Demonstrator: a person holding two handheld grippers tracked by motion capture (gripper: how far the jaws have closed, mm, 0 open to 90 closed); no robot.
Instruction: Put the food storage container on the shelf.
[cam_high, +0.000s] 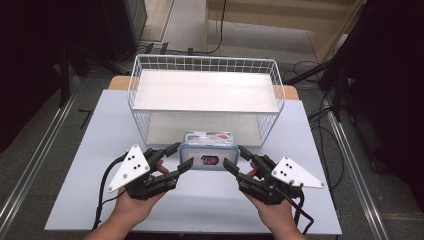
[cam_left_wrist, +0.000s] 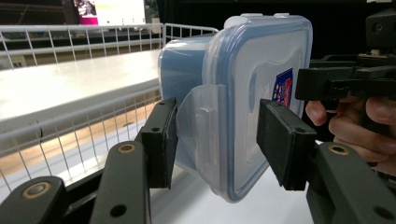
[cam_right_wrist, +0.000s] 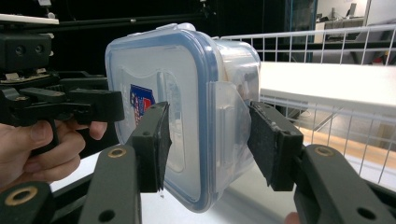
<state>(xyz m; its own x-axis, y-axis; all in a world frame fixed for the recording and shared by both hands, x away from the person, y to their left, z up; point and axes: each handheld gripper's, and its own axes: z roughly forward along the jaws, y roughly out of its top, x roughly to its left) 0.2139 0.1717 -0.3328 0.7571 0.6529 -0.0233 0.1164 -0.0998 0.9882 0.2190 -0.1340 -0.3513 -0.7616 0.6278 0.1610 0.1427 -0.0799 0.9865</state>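
A clear plastic container (cam_high: 207, 147) with a blue-rimmed snap lid is turned on its side, lid toward the person, just in front of the wire rack. My left gripper (cam_high: 182, 156) grips its left end and my right gripper (cam_high: 234, 157) its right end. In the left gripper view the container (cam_left_wrist: 252, 60) sits between the pads of the left gripper (cam_left_wrist: 215, 140), one on the side clip and one on the lid face. In the right gripper view the right gripper (cam_right_wrist: 208, 140) clamps the container (cam_right_wrist: 154, 65) the same way.
A white wire rack (cam_high: 202, 62) with a pale upper shelf (cam_high: 205, 90) and a lower shelf stands at the table's far side, directly behind the container. The pale table top (cam_high: 200, 210) stretches in front and to both sides. Cables lie on the floor around it.
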